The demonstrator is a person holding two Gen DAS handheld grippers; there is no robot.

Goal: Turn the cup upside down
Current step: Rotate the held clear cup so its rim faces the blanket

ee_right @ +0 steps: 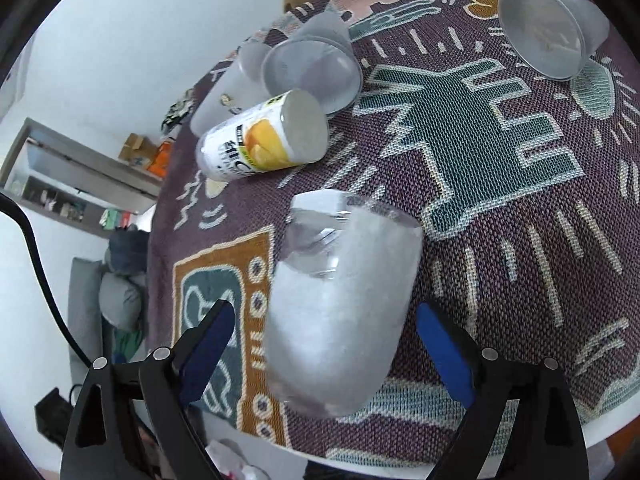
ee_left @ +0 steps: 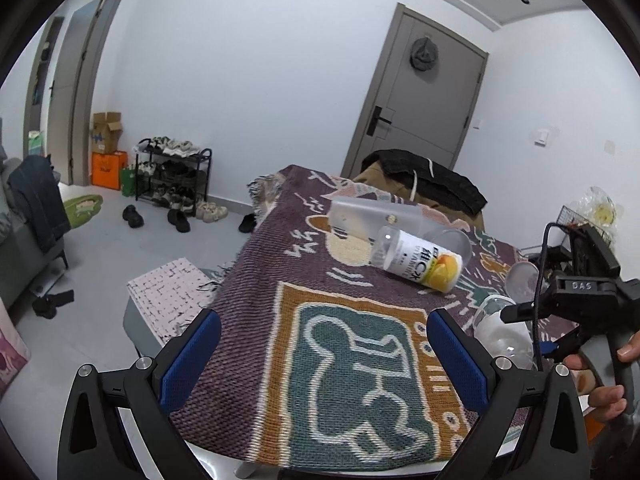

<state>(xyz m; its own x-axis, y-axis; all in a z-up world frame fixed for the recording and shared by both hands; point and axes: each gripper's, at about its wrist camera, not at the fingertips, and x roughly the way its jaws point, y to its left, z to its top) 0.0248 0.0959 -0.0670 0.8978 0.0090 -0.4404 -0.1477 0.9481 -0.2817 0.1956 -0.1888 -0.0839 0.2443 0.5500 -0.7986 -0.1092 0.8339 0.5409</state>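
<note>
A frosted glass cup [ee_right: 340, 304] stands upside down on the patterned cloth [ee_right: 500, 208], between the open blue-padded fingers of my right gripper [ee_right: 326, 354], which do not touch it. In the left wrist view the same cup [ee_left: 502, 330] shows at the right, under the right gripper's body. My left gripper [ee_left: 324, 354] is open and empty above the near part of the cloth [ee_left: 280, 264].
A labelled can [ee_right: 260, 140] lies on its side beside two toppled translucent cups [ee_right: 312, 68] at the far side. Another plastic cup [ee_right: 548, 32] lies on its side at the far right. Shoe rack [ee_left: 172, 172] and door [ee_left: 420, 100] stand beyond.
</note>
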